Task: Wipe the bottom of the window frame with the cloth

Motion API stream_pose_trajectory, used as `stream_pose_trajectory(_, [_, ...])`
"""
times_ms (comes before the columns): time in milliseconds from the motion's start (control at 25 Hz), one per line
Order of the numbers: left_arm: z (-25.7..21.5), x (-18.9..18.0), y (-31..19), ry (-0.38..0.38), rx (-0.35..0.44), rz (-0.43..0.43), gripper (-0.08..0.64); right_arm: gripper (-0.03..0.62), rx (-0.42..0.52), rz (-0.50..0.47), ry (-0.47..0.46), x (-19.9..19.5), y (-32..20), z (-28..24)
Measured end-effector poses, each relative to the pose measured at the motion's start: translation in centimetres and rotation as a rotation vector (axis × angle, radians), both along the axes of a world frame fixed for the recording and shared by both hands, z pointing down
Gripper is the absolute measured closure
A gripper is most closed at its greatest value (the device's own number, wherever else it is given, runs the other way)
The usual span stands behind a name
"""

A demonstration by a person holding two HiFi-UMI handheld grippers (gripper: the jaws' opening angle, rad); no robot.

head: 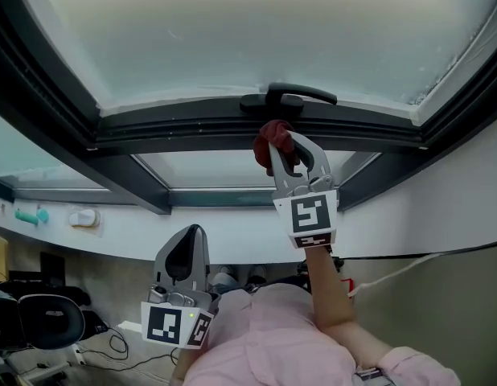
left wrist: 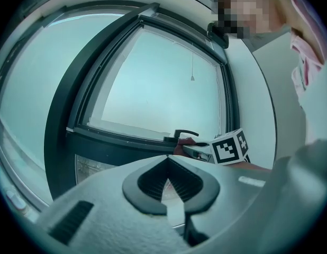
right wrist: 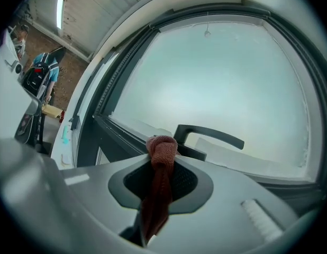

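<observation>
A dark red cloth (head: 270, 138) is bunched in my right gripper (head: 282, 146), which is shut on it and raised to the bottom of the dark window frame (head: 184, 125), just under the black window handle (head: 289, 96). In the right gripper view the cloth (right wrist: 160, 165) hangs between the jaws, its knotted top close to the handle (right wrist: 207, 134) and the frame (right wrist: 117, 135). My left gripper (head: 192, 236) is held low and apart from the window, shut on nothing. In the left gripper view its jaws (left wrist: 166, 159) point toward the right gripper (left wrist: 206, 150) and the cloth (left wrist: 185, 141).
A white sill below the window carries a teal item (head: 31, 214) and a white item (head: 84, 217). A black chair (head: 44, 320) and cables lie on the floor at the lower left. A white cord (head: 393, 271) runs along the wall at the right. A person (right wrist: 45, 72) stands far left.
</observation>
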State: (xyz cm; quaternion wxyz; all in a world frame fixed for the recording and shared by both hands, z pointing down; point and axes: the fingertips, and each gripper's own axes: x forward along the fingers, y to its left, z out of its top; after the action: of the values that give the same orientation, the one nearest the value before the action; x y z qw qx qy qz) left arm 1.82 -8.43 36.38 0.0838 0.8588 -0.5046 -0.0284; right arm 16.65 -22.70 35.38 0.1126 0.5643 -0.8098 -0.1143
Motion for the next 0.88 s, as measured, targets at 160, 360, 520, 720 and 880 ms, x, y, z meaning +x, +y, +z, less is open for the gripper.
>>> stream_pose_trajectory(160, [0.0,0.9,-0.1,-0.003,0.001,0.027,0.565,0.529,0.009,-0.015,0.016,0.1,0.0,0.1])
stream_pose_trajectory(360, [-0.4,1.3,0.0,0.008,0.008,0.039,0.565,0.528,0.018,-0.001,0.091,0.2,0.2,0.4])
stream_pose_trajectory(520, [-0.5,1.2,0.3,0.008,0.011,0.028,0.565,0.528,0.006,0.0,0.106,0.6,0.3,0.6])
stream_pose_trajectory(720, [-0.4,1.2,0.5,0.01,0.011,0.02,0.565,0.528,0.006,0.005,0.112,1.3,0.3,0.6])
stream_pose_trajectory(880, [-0.5,1.2,0.8,0.009,0.013,0.012,0.565,0.528,0.007,0.025,0.098,2.2,0.4,0.5])
